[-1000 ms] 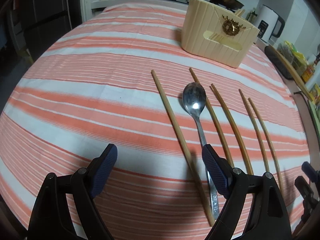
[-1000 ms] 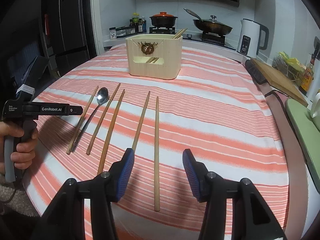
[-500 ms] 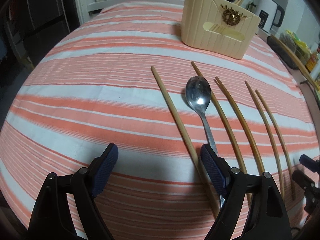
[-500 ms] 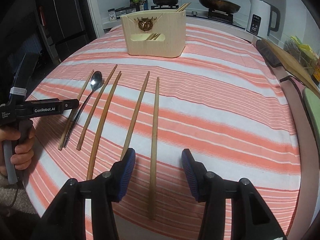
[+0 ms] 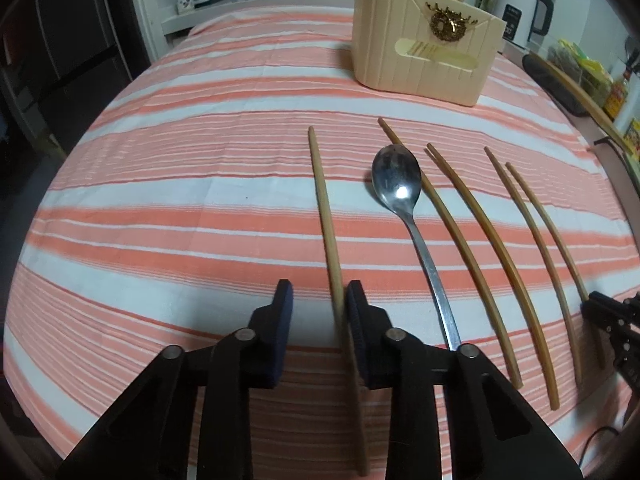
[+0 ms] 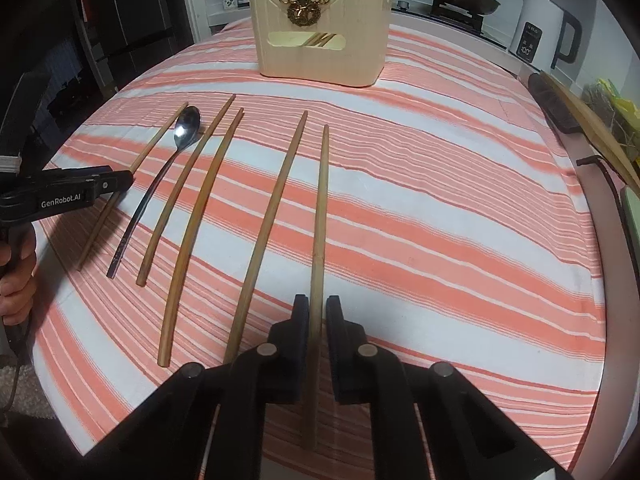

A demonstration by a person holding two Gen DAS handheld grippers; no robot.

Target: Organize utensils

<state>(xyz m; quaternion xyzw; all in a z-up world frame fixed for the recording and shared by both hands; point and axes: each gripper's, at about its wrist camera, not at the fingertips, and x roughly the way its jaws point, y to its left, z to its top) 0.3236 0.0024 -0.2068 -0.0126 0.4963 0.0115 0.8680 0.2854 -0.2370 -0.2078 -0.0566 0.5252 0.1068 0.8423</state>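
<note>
Your left gripper has its jaws narrowed but not closed: the leftmost chopstick lies against the inner face of the right finger, with a clear gap to the left finger, so it is not clamped. That chopstick runs straight ahead from the fingers on the striped tablecloth. Just to the right of your left gripper lies the spoon, bowl far from you, and beyond it further chopsticks side by side.

Your right gripper has its jaws drawn almost together around the rightmost chopstick, which passes between the two pads; whether they actually press it, you cannot tell from this view. The neighbouring chopstick lies just left of the fingers, on the cloth.

The utensil holder stands well ahead of both grippers, with chopstick ends showing at its top and through its front slot
</note>
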